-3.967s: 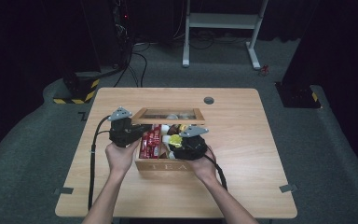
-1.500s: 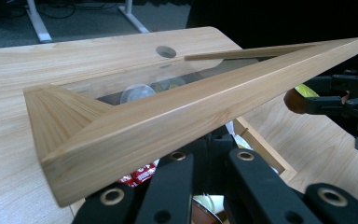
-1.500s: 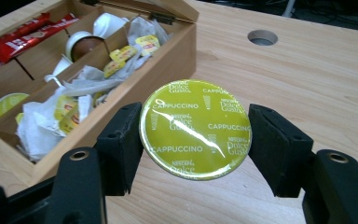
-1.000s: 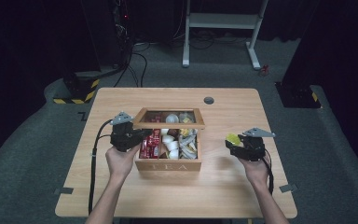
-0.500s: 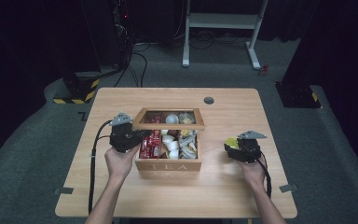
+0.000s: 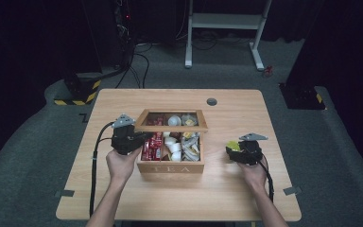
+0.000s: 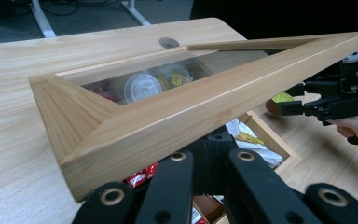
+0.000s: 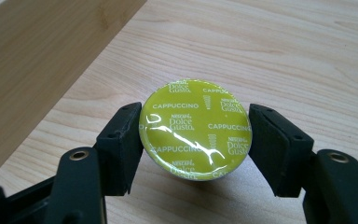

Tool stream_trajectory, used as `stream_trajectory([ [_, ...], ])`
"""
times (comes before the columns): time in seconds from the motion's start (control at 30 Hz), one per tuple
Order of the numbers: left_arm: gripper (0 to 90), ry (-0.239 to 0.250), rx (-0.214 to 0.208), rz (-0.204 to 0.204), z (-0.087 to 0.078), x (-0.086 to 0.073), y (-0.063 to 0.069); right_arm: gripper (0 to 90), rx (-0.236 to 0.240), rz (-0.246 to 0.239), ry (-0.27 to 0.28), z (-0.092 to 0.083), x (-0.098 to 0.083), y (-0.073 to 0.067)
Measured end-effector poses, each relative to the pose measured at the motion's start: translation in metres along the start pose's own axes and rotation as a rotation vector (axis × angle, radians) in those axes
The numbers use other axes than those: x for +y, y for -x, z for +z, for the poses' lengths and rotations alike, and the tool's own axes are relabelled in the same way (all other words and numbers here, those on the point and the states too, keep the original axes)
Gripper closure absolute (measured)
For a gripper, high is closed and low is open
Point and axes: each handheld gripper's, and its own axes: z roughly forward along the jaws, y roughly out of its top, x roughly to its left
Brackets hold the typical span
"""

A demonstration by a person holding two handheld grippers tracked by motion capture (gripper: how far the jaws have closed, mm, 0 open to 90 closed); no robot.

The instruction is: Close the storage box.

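Note:
A wooden tea box point(image 6: 170, 166) stands mid-table with its glass-paned lid point(image 6: 172, 121) raised. My left gripper point(image 6: 131, 138) is at the box's left side, shut on the lid's frame point(image 7: 168, 116); the frame covers its jaw tips. To the right of the box, my right gripper point(image 6: 236, 151) is shut on a green cappuccino capsule point(image 8: 196, 128), foil face up, low over the table. The capsule point(image 6: 233, 145) and the right gripper point(image 7: 303, 105) also show in the left gripper view. Whether the capsule touches the wood I cannot tell.
The box holds red packets point(image 6: 152, 147), white capsules point(image 6: 172, 142) and sachets point(image 6: 189, 146). A round cable hole point(image 6: 211, 101) lies near the table's far edge. Bare wood point(image 6: 227, 118) spreads around the right gripper. A white desk frame point(image 6: 227, 28) stands on the floor beyond.
Four seconds ago my right gripper was at the box; it has carried the capsule out to the right and sunk slightly toward the table. The left gripper and lid have stayed put.

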Motion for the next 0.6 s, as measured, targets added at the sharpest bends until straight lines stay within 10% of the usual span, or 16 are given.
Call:
stream_trajectory([
  [0.6,90.0,-0.004,0.002,0.005,-0.0001,-0.0001,-0.0001,35.2,0.021,0.003,0.020,0.0036,-0.0044,0.0027],
])
